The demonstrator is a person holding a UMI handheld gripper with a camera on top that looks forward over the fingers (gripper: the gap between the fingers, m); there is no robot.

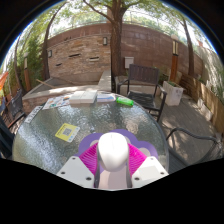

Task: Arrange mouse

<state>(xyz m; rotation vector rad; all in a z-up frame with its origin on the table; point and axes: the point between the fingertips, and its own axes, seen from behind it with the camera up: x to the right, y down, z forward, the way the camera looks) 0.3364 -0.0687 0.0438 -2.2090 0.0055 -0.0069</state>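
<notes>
1. Between my fingers (113, 172), at bottom centre of the frame, sits the white mouse (113, 153), pinched by both pink pads (90, 158).
2. Glass surface (50, 150) spreads beneath it.
3. Left of centre lies a yellow card (67, 132).
4. Further up, right of centre, there's a green object (125, 101).
5. Upper right of the frame: a dark chair (145, 85).

One white mouse (113, 152), pressed between two pink pads (90, 158) of one gripper (113, 170). One glass table (50, 140), bearing one yellow card (67, 132), one green item (125, 102), perhaps two pale flat items (57, 103) beyond. Two dark chairs (144, 82), one white bin (175, 94), one tree trunk (117, 40).
</notes>
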